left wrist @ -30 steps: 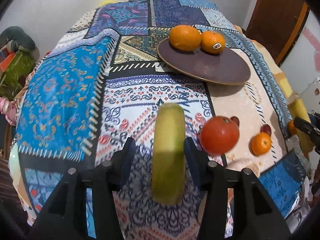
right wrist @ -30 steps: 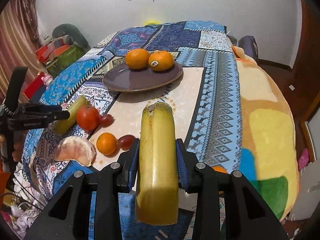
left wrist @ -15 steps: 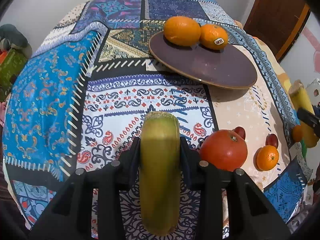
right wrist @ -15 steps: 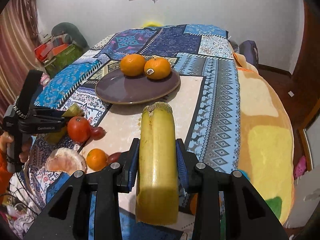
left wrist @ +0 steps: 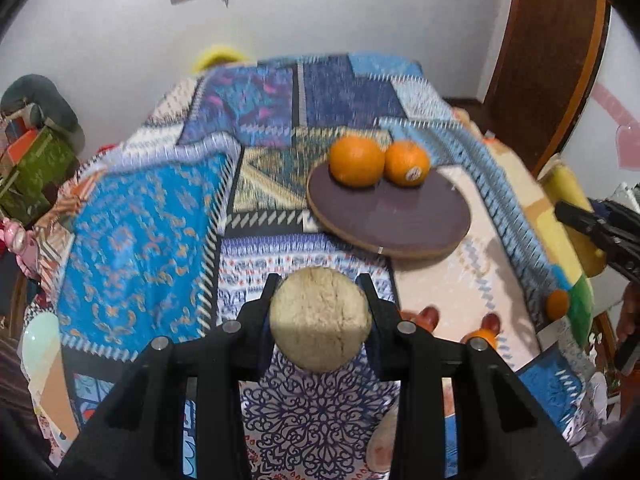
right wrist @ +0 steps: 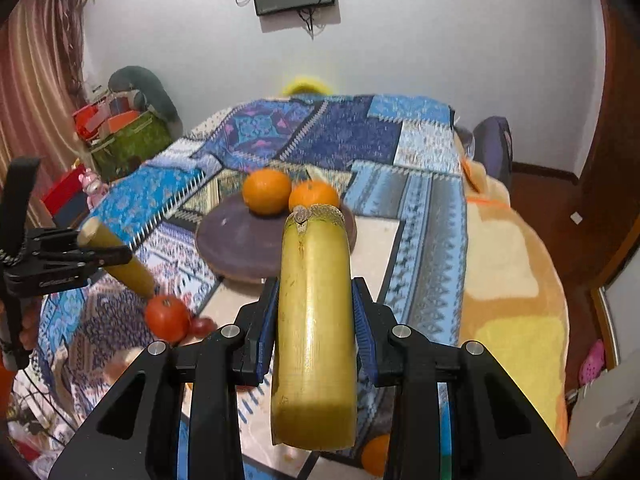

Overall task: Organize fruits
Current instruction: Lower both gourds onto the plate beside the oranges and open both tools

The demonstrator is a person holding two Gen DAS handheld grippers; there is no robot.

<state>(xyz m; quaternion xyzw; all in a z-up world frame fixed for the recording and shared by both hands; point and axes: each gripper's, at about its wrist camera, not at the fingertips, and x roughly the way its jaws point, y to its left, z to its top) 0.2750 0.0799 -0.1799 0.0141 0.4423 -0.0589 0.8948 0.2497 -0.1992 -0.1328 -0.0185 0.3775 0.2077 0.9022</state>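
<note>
Left gripper [left wrist: 320, 316] clamped on a green-yellow stalk segment [left wrist: 319, 319], cut end toward the lens, raised above the patterned blanket [left wrist: 136, 216]. Beyond, a dark round plate [left wrist: 400, 216] bearing two touching oranges [left wrist: 356, 161]. Red tomato [right wrist: 167, 317] on the blanket below the left stalk. Right gripper [right wrist: 314, 316] closed on a second, yellower stalk segment [right wrist: 314, 320], lengthwise between the fingers, near the plate's rim.
</note>
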